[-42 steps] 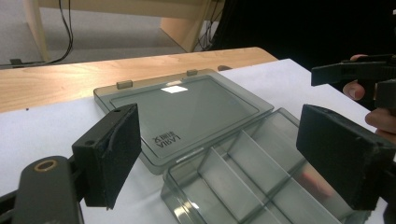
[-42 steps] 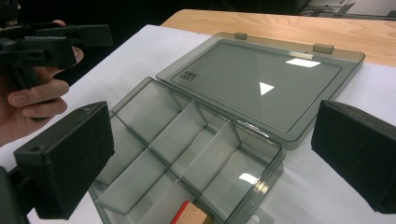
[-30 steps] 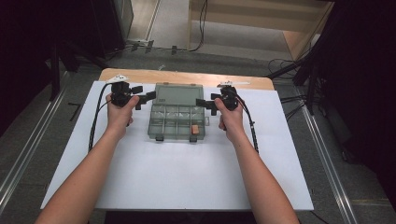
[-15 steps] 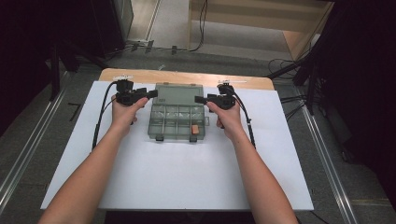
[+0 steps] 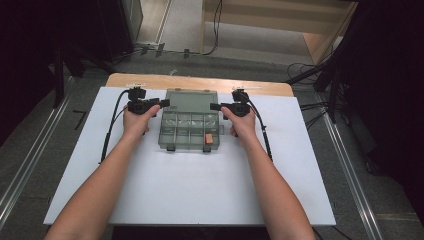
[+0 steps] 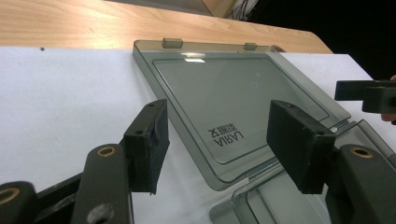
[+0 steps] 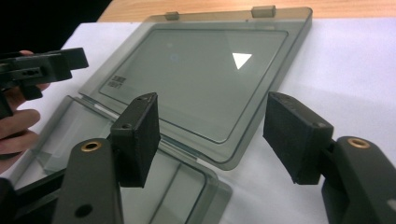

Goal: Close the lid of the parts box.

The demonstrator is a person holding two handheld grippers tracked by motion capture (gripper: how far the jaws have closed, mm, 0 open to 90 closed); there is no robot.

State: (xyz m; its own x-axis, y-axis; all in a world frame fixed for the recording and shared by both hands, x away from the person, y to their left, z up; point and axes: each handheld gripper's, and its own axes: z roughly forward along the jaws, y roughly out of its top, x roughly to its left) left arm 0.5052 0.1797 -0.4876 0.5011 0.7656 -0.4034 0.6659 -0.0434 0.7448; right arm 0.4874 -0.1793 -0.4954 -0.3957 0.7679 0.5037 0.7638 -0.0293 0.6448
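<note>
Grippers flank the organizer box point(image 5: 190, 126) at bench point(image 5: 200, 200) centre: left gripper point(image 5: 165, 103) at nine o'clock, right gripper point(image 5: 214, 106) at three. Left gripper view: fingers point(image 6: 148, 140), just closing, straddle the open lid's point(image 6: 224, 102) corner, not gripping. Right gripper view: fingers point(image 7: 138, 135) likewise, untouching.

White table point(image 5: 200, 200) lies free; the open box point(image 5: 190, 131) (mid-table) blocks.

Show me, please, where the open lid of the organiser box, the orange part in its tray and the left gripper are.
open lid point(image 6: 219, 95): left gripper view, middle of the clear panel.
orange part point(image 5: 208, 138): high view, on its top, in a near-right compartment.
left gripper point(image 5: 165, 103): high view, between its jaw tips, beside the lid.
</note>
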